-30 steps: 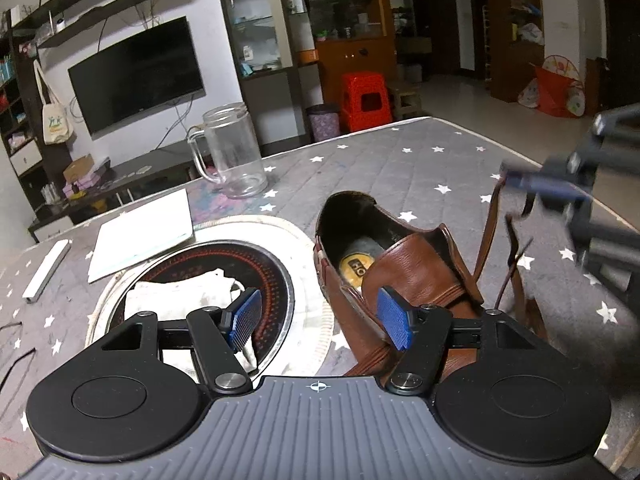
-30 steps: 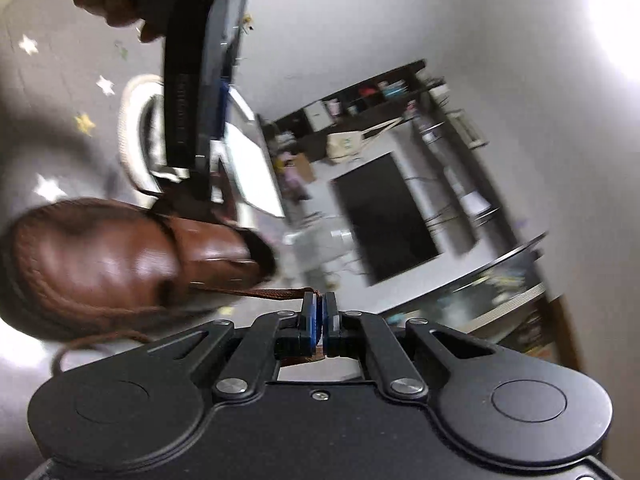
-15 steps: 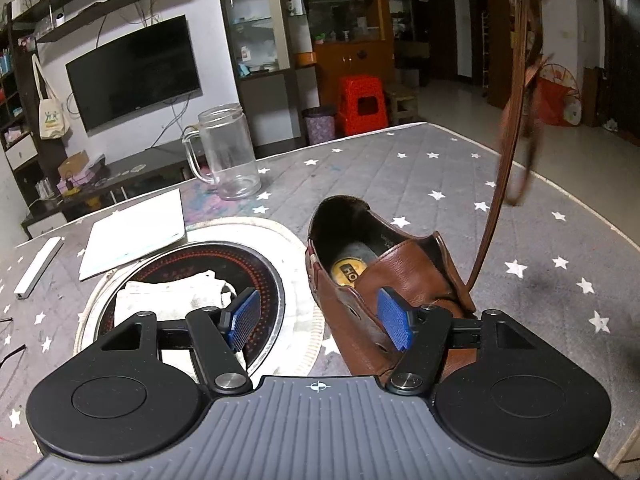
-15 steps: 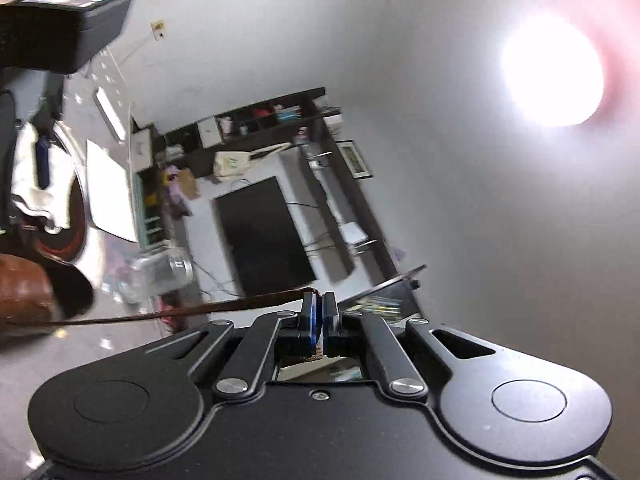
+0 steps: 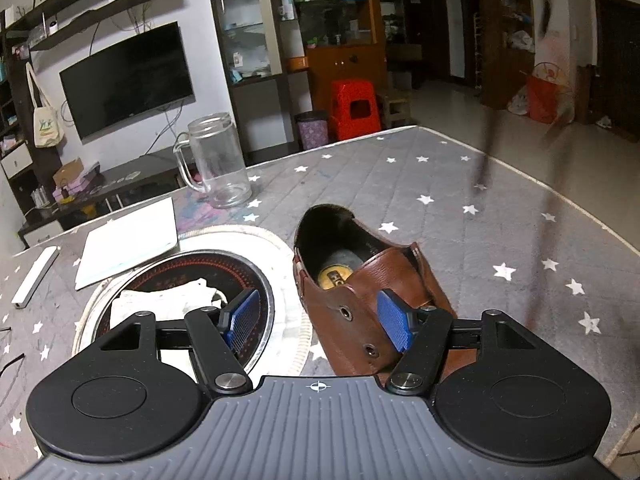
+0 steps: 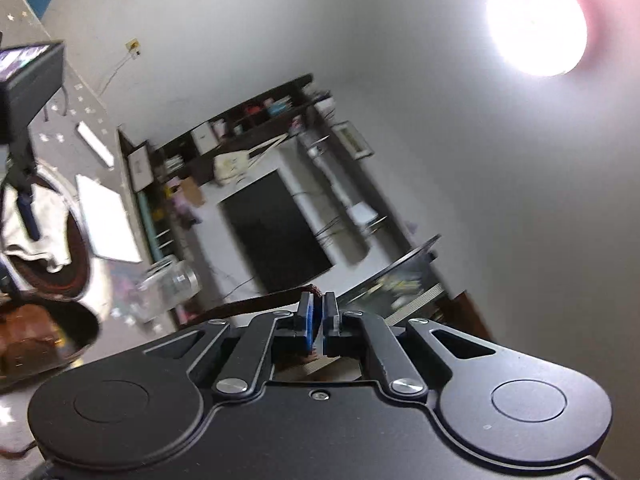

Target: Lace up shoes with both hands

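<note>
a brown leather shoe [image 5: 360, 284] sits on a grey star-print table [image 5: 420, 184], heel opening facing away from the left wrist camera and two bare eyelets showing on its near flank. the left gripper [image 5: 318, 322] hangs low over it with blue pads spread wide, one pad [image 5: 394, 326] just above the shoe's upper, the other [image 5: 242, 316] over a round dark-red burner plate [image 5: 188, 268] where a white cloth [image 5: 160, 300] lies crumpled. a clear glass mug [image 5: 218, 160] and a white pad [image 5: 128, 236] rest farther back on the table. blurred dark streaks of lace [image 5: 486, 152] hang in the air to the shoe's right. in the right wrist view, tilted toward ceiling and lamp [image 6: 536, 24], the right gripper [image 6: 318, 320] is pinched tight on the brown lace [image 6: 256, 304], which trails off leftward toward the shoe [image 6: 28, 336] at the frame's lower left edge.
</note>
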### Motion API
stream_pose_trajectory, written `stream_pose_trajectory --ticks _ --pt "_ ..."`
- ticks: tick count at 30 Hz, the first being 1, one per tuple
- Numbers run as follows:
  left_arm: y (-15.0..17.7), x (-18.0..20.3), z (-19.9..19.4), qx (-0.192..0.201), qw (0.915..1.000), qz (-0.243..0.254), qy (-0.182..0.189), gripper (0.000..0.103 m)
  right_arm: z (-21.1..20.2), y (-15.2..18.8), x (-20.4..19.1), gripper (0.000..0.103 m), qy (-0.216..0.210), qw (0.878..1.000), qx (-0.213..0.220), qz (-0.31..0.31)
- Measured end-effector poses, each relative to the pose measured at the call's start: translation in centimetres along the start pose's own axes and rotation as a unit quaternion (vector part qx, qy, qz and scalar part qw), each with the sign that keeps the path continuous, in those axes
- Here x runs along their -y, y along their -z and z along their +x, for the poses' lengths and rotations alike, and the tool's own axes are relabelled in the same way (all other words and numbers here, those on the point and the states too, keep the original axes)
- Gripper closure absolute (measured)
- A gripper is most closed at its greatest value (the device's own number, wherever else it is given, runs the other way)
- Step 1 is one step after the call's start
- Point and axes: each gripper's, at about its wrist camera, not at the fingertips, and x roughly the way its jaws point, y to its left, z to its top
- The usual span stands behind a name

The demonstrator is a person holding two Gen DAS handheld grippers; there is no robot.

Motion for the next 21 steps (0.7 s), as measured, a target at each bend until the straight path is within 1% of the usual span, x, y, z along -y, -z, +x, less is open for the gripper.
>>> stream_pose_trajectory --ticks 4,5,6,7,8,9,11,12,14,15,18,20,21 --pt "-0.1 0.0 -0.3 0.003 1.0 0.0 -0.003 0.037 0.9 0.9 -0.7 0.099 -0.052 0.997 -0.036 0.035" --pt "-0.1 0.0 -0.4 0.003 1.0 -0.001 -0.004 0.037 0.7 0.8 -1.0 0.092 -0.06 0.996 -0.043 0.042" --pt "-0.1 0.0 -0.4 0.003 1.0 -0.002 -0.005 0.037 0.7 0.9 -1.2 0.082 -0.069 0.995 -0.051 0.051" --pt "-0.1 0.1 -0.5 0.003 1.0 -0.001 -0.005 0.037 0.9 1.2 -1.5 0.078 -0.08 0.993 -0.061 0.063" --pt "-0.1 0.1 -0.5 0.003 1.0 -0.001 -0.006 0.037 1.2 1.4 -1.7 0.071 -0.091 0.991 -0.068 0.072" --pt "-0.1 0.2 -0.6 0.003 1.0 -0.001 -0.006 0.037 1.4 1.6 -1.9 0.067 -0.104 0.988 -0.078 0.084" --pt "0.0 0.3 -0.6 0.002 1.0 0.0 -0.008 0.036 2.0 2.2 -2.4 0.063 -0.142 0.977 -0.105 0.117" --pt "0.1 0.2 -0.6 0.001 0.9999 -0.002 -0.01 0.036 1.8 2.3 -2.7 0.062 -0.153 0.973 -0.113 0.128" --pt "0.3 0.1 -0.6 -0.001 0.9999 -0.005 -0.013 0.036 1.9 3.1 -3.4 0.061 -0.186 0.96 -0.137 0.158" --pt "0.4 0.0 -0.6 -0.002 0.9999 -0.007 -0.014 0.036 1.9 3.4 -3.7 0.057 -0.197 0.954 -0.146 0.172" --pt "0.8 -0.5 -0.6 -0.009 0.9997 -0.012 -0.019 0.035 2.0 4.4 -4.4 0.051 -0.222 0.936 -0.171 0.212" --pt "1.2 -0.7 -0.5 -0.013 0.9995 -0.016 -0.023 0.035 2.0 5.0 -4.8 0.049 -0.231 0.924 -0.187 0.241" --pt "1.3 -0.9 -0.5 -0.015 0.9994 -0.019 -0.025 0.035 1.9 5.4 -5.0 0.046 -0.232 0.919 -0.192 0.255"
